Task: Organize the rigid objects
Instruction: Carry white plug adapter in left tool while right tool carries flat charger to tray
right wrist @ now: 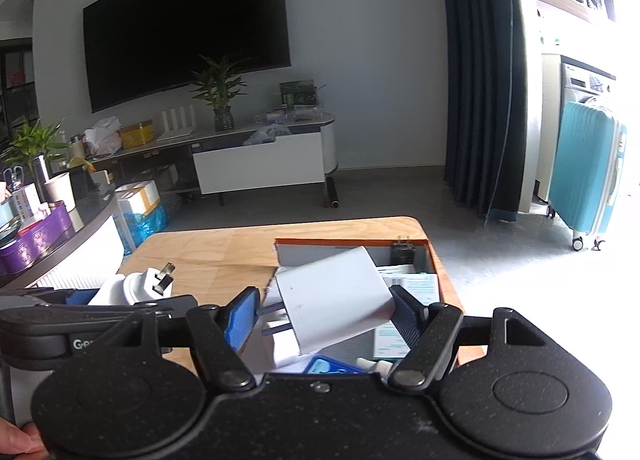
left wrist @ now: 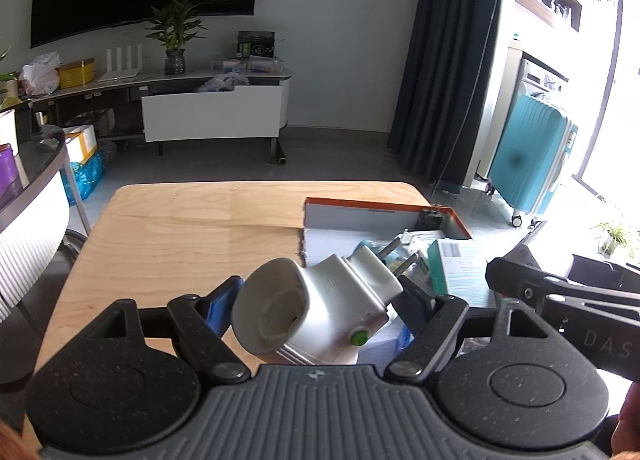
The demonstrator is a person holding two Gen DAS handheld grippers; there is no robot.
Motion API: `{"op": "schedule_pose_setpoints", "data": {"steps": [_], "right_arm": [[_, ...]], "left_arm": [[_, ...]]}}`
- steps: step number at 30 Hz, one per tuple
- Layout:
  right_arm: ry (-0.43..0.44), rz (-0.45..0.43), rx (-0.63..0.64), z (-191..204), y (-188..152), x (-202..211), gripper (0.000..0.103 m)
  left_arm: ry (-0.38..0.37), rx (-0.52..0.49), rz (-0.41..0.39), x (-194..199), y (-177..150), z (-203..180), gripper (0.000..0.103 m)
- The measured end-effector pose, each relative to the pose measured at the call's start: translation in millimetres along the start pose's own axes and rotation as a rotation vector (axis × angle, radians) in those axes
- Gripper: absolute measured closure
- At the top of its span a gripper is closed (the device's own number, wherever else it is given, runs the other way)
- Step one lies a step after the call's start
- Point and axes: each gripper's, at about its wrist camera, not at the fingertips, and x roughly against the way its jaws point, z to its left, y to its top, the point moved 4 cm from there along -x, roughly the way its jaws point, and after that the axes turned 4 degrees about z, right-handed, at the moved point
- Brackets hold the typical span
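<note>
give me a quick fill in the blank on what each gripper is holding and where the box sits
1. The left gripper holds a white plug adapter with a small ____ button on its side.
2. The right gripper holds a white charger whose metal prongs point toward the ____ of the right wrist view.
3. The orange-rimmed box sits on a ____ table.

Missing words: green; left; wooden

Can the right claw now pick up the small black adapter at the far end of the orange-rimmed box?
Probably not yet: the right claw is shut on a white charger, so it has no free grip. The black adapter itself lies uncovered in the orange-rimmed box.
</note>
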Motion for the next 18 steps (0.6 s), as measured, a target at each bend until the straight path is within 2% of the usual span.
{"op": "schedule_pose_setpoints", "data": {"steps": [11,18], "right_arm": [[-0.045,0.000,-0.051,-33,6,-4,0.019],[-0.052,0.004,-0.062,-39,10,-9,0.019]], "left_arm": [[-0.038,-0.025,0.031,-16,2,-20,0.022],[-0.056,-0.039,0.046,-24,5,-29,0.022]]}}
